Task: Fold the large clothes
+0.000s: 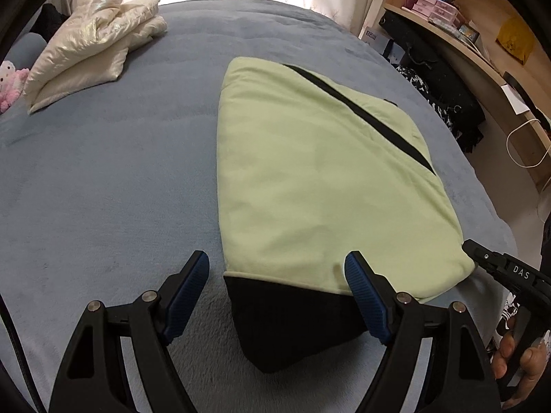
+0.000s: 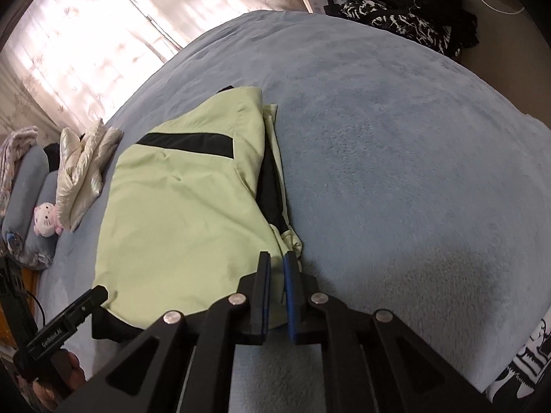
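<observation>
Garment: a large pale-green jacket (image 1: 327, 179) of smooth fabric with black stripe panels and a black lining is laid, already folded into a compact oblong, near the middle of a grey-blue fleece-covered bed (image 1: 103, 179). A black triangular flap (image 1: 292, 323) is left protruding at the near edge, judged to be the next part to be tucked or folded over.

Left claw (image 1: 279, 296): black with blue ribbed pads, held wide apart, nothing gripped; it is poised above the black flap, straddling the near left corner, presumably so that corner can be taken.

Right claw (image 2: 277, 289): jaws nearly together with a narrow gap. The jacket's near right corner is seen between the pads, but whether the fabric is pinched or merely lies there cannot be told. A person's hand (image 1: 516, 358) is seen on its handle.

Surroundings: a folded cream satin quilt (image 1: 93, 44) and a pink plush toy (image 2: 46, 222) are kept well apart, near the head of the bed, leaving folding room. Black patterned clothing (image 2: 396, 17) is heaped beyond the far edge.
</observation>
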